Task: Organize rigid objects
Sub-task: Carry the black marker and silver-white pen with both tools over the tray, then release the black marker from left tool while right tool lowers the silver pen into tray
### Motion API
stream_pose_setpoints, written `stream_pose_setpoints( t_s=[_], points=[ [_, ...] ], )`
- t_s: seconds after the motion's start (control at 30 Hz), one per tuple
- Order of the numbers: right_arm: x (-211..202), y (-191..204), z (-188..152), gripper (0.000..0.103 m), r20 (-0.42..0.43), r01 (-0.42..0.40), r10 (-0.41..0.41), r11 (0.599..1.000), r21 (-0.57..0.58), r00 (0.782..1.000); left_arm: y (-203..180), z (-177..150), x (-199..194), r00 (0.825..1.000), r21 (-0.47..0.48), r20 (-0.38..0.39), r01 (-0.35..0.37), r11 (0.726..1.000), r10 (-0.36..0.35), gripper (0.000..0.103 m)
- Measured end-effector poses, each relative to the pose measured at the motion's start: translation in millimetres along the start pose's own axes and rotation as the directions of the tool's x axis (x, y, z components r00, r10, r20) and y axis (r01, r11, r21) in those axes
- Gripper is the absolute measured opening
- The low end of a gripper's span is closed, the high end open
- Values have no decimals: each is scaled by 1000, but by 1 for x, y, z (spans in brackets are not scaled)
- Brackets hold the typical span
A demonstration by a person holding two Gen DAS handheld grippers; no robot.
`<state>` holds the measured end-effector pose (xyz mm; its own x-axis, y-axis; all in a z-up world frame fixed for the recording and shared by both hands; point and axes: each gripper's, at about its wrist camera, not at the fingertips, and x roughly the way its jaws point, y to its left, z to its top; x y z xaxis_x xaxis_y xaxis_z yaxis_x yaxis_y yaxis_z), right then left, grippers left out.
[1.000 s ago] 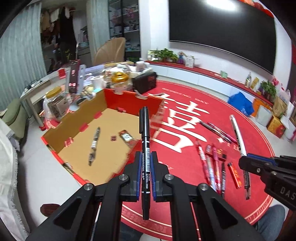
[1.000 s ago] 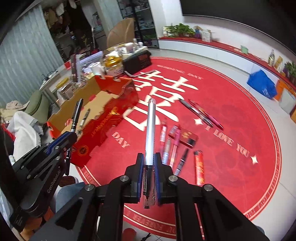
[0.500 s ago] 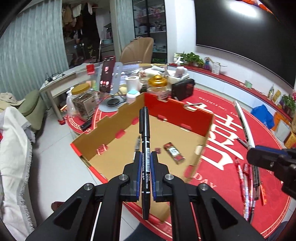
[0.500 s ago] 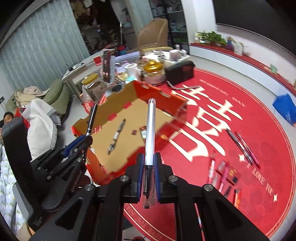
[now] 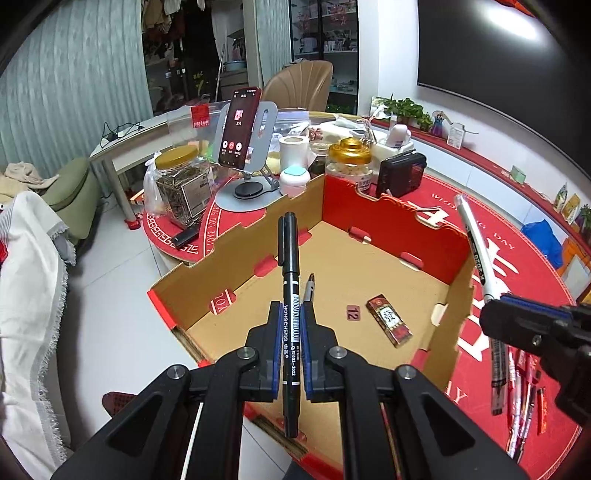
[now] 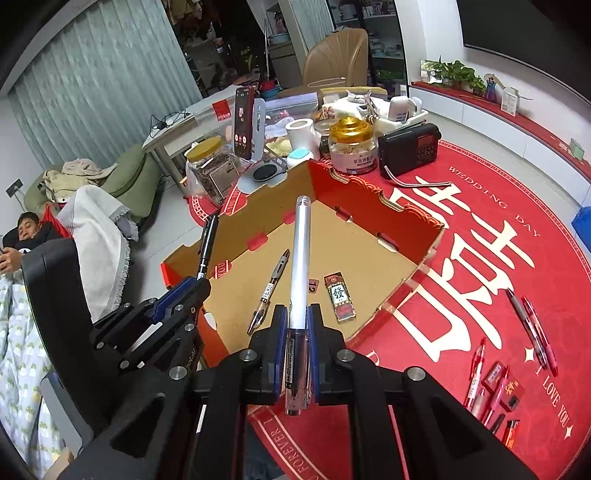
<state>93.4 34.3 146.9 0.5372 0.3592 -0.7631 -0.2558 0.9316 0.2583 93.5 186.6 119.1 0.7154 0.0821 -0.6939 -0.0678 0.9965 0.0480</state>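
Both views are evenly and fairly brightly lit from overhead, with a white ceiling-light glare on the dark wall panel [image 5: 513, 22] in the left wrist view. Shadows inside the cardboard box [image 5: 373, 273] are soft and faint. Fisheye distortion bends the curtains [image 6: 92, 85] and darkens the frame corners, while the pens on the red mat [image 6: 495, 384] near the edge look slightly soft, perhaps from lens blur.

Black tongs [image 5: 291, 321], blue pads [image 6: 281, 325], silver screws.
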Motion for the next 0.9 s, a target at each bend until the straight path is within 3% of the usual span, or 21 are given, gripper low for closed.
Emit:
stream_pose_setpoints(
  t_s=[0.9],
  points=[
    [81, -8, 18, 12, -98, 22, -18, 999, 41, 995, 6, 1, 71, 993, 9, -116, -22, 1000, 23, 9]
  ],
)
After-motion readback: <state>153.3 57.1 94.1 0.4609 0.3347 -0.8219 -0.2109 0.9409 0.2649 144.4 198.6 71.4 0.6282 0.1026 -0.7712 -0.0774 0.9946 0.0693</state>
